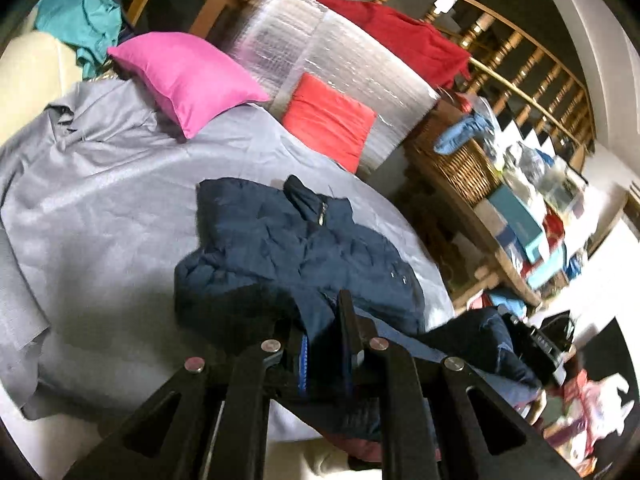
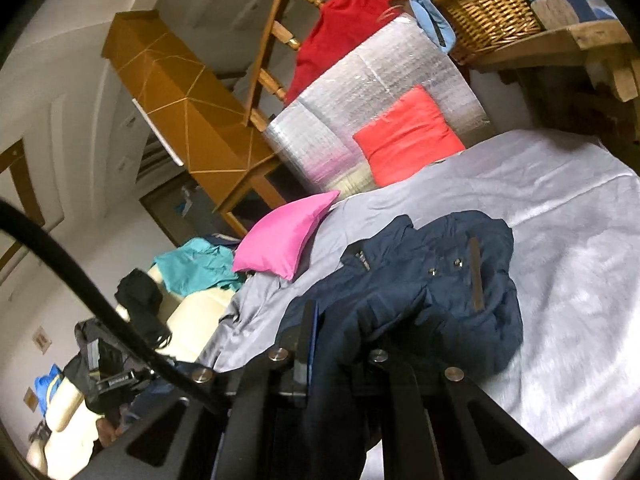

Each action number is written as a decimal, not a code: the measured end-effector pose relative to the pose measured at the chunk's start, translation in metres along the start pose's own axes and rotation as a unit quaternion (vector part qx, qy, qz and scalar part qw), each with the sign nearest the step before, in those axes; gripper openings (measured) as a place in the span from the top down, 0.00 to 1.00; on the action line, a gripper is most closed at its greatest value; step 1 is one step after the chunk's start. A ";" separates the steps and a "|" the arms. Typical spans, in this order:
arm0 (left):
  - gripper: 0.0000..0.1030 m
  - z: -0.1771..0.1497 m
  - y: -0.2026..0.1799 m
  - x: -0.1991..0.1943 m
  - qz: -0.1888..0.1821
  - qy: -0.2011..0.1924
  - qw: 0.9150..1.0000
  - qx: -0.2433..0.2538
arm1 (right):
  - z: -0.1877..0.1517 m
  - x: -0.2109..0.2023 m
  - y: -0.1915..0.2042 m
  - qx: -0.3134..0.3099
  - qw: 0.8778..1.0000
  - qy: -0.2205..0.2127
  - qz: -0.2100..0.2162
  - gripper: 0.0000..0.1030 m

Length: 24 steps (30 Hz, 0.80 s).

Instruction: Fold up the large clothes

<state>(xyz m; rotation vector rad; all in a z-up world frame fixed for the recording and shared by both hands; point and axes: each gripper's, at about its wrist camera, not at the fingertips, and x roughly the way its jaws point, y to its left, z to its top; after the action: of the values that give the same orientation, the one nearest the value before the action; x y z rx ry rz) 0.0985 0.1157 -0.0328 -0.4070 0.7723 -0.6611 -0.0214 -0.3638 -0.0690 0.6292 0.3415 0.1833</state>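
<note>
A navy quilted jacket (image 1: 296,252) lies crumpled on a grey bedsheet (image 1: 120,208), collar toward the pillows. My left gripper (image 1: 320,320) is shut on the jacket's near edge, with dark fabric bunched between the fingers. In the right wrist view the same jacket (image 2: 432,280) lies on the sheet (image 2: 560,240). My right gripper (image 2: 340,328) is shut on another part of its near edge, and fabric hangs down between the fingers.
A pink pillow (image 1: 188,76) and a red pillow (image 1: 328,120) lean on a silver foil panel (image 1: 320,60) at the bed's far side. A wicker basket (image 1: 460,164) and a cluttered wooden shelf (image 1: 520,232) stand to the right. Teal cloth (image 2: 196,264) lies left.
</note>
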 end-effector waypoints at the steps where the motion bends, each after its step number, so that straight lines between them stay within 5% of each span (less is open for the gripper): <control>1: 0.87 0.006 0.003 0.007 0.002 -0.002 1.000 -0.005 | 0.005 0.009 -0.005 0.007 1.000 -0.001 -0.001 0.90; 15: 0.87 0.082 0.052 0.155 0.120 -0.020 0.990 -0.073 | 0.066 0.160 -0.093 0.065 0.994 0.008 -0.089 0.90; 24: 0.87 0.116 0.077 0.218 0.120 -0.044 0.985 -0.113 | 0.094 0.226 -0.133 0.103 0.989 0.008 -0.107 0.90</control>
<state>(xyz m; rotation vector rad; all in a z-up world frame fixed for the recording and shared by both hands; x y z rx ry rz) 0.3320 0.0348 -0.1099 -0.5365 0.7999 -0.3275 0.2317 -0.4599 -0.1363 0.7901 0.4437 -0.0529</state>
